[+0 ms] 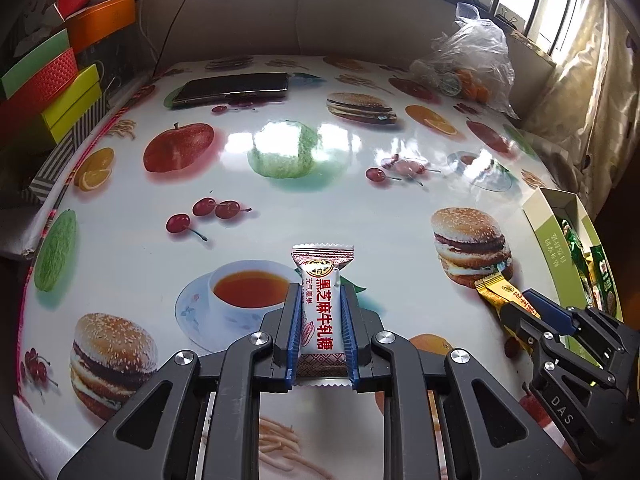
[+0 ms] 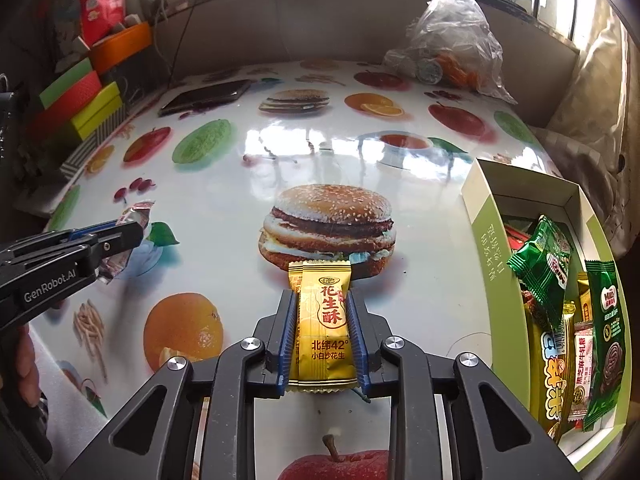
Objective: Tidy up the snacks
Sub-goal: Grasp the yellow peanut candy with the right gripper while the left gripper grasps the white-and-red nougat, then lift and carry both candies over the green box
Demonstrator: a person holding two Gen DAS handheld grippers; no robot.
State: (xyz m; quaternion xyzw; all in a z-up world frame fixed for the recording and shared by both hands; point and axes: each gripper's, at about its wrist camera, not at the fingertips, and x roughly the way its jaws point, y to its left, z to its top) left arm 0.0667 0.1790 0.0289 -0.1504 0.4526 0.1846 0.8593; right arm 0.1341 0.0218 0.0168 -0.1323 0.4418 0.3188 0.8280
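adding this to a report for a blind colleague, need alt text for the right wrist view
The right gripper is shut on a gold candy wrapper over a food-print table. At right, an open green box holds wrapped snacks; at left, the left gripper holds a white candy.

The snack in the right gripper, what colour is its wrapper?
Gold-yellow snack with red lettering, clamped in the right gripper; clearest in the right wrist view.

A wide stretch of bare tabletop (image 2: pixel 248 184) is left open in the middle. The right edge is blocked by the snack-filled box (image 2: pixel 480 216), the far right by a plastic bag (image 2: pixel 452 36), the far left by a phone (image 2: pixel 206 96) and stacked boxes (image 2: pixel 76 92).
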